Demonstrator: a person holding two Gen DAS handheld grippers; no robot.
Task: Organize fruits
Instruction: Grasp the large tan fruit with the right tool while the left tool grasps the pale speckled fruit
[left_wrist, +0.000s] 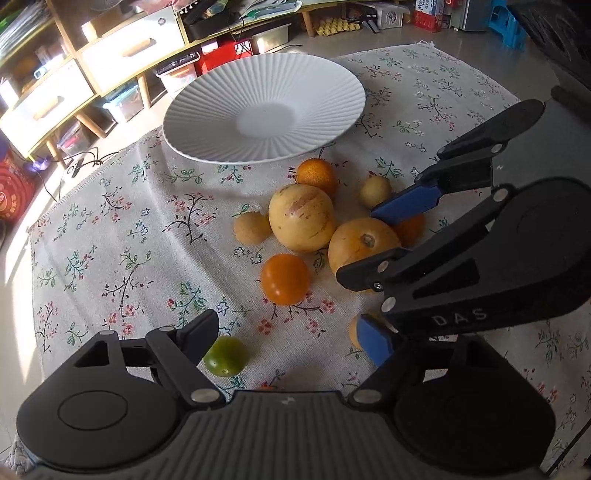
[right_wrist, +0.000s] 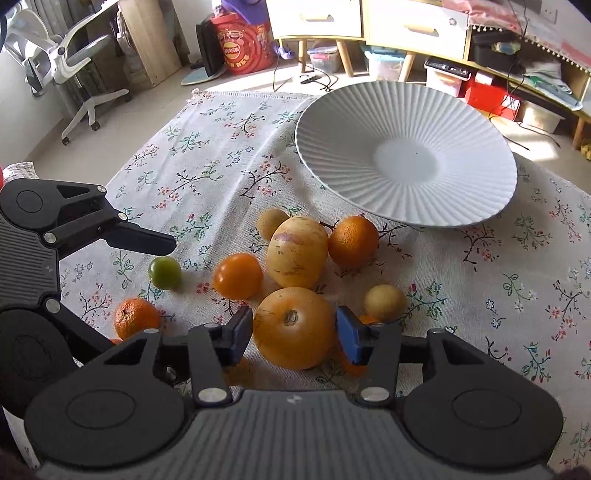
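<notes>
On the flowered cloth (right_wrist: 229, 155), just short of the empty white plate (right_wrist: 406, 122), the right gripper (right_wrist: 294, 332) jaws pinch the yellow melon (right_wrist: 294, 326), left gripper (left_wrist: 291, 336) jaws open — next, lift it platewards.

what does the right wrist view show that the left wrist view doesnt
Only the right wrist view: an office chair and a mandarin near the left tongs.

Only the left wrist view: blue stools on the floor.

Both: the white plate with nothing on it, the green tomato, and the big yellow fruit between the right tongs.
</notes>
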